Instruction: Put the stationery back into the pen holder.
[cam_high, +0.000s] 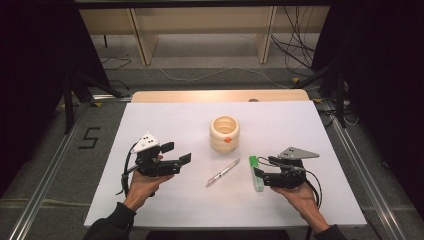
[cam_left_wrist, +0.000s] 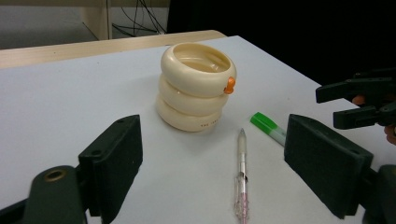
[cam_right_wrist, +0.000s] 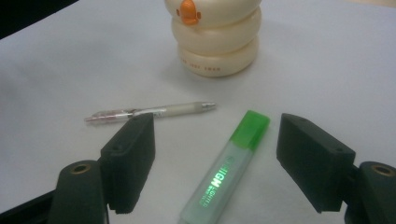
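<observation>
While both hands sit low on the white table (cam_high: 165, 125), neither tool is gripping anything. The left gripper (cam_high: 176, 153) has its jaws spread wide, and in the left gripper view the cream pen holder (cam_left_wrist: 197, 86) stands upright just ahead of them, slightly toward the left jaw. It looks like three stacked rings with a small orange knob on the top one. You can see down into it from that view and its inside looks bare, though the very bottom is hard to make out. A clear pen (cam_left_wrist: 242, 175) lies flat between the left jaws, tip pointing at the holder.

The right gripper (cam_high: 263, 167) is also spread open, and the green highlighter (cam_right_wrist: 225, 170) lies flat on the table right between its jaws, cap end pointing away, touching neither. The pen lies crosswise just past the right gripper's left jaw, holder beyond.
</observation>
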